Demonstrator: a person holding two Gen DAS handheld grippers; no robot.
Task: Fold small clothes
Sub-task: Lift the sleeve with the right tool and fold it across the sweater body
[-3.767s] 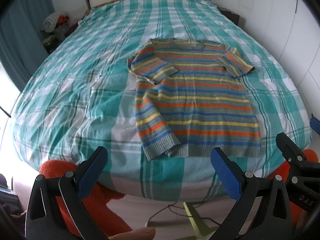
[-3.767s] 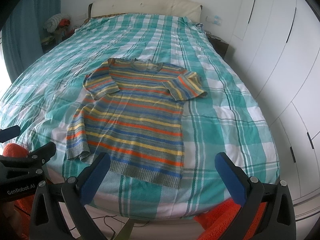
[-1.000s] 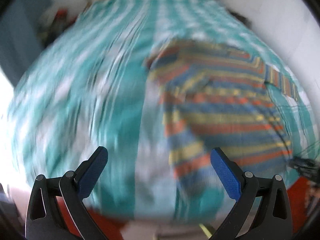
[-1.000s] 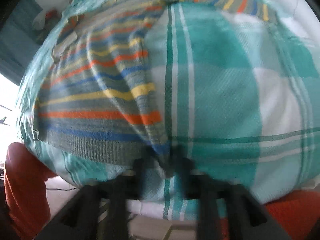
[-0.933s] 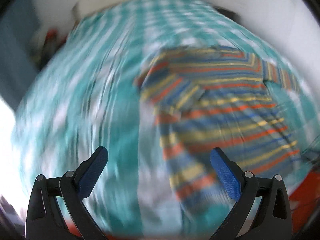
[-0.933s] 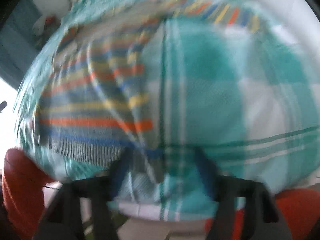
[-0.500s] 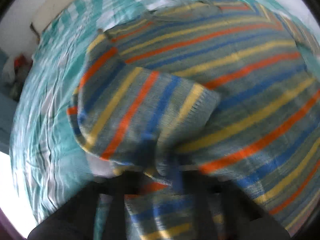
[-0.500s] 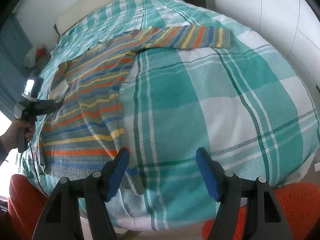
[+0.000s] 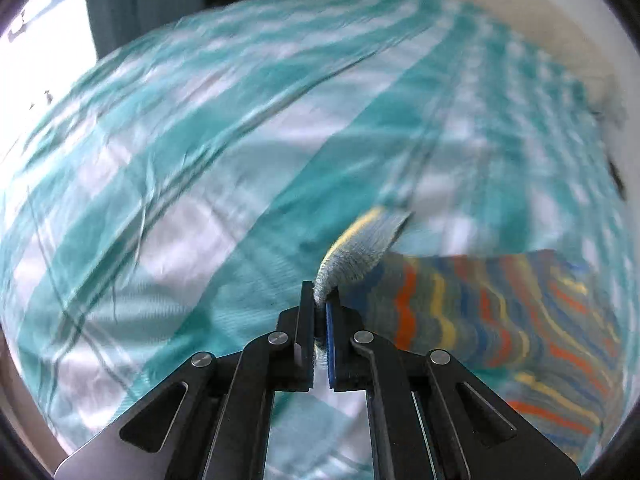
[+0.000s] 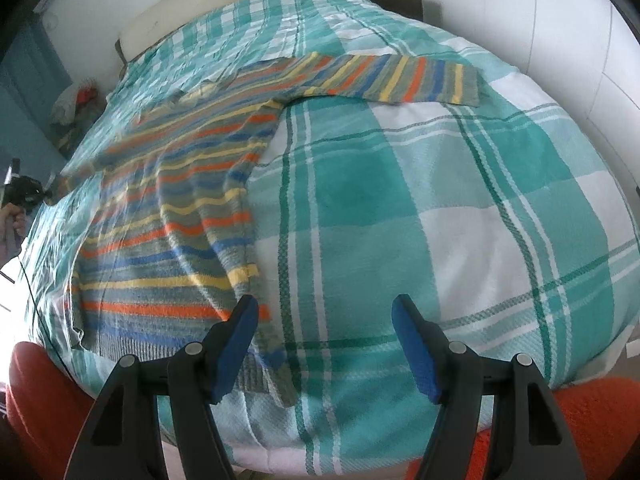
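One bed with a teal-and-white plaid blanket [image 10: 400, 184] fills both views; its near edge curves off just ahead of the right gripper, and the blanket's right half is bare cloth out to the white wardrobe wall [image 10: 560, 32]. One striped knit sweater, grey with orange, yellow and blue bands [image 10: 180, 208], lies flat on the left half of the bed, hem toward the near edge, neck toward the cream padded headboard [image 10: 224, 4]. One sleeve [image 10: 400, 76] is stretched straight out to the right, flat on the blanket. Other sleeve end is in the left gripper [image 9: 320, 304]: black arms, blue pads pressed together, pinching the grey ribbed cuff [image 9: 356, 248], cloth lifted off the bed; left view is motion-blurred. Right gripper [image 10: 322, 344]: one pair of blue pads spread wide, holding nothing, hovering over the hem corner near the bed edge. Two orange patches [image 10: 36, 396] at the bottom corners, unclear what. No readable writing in either view.
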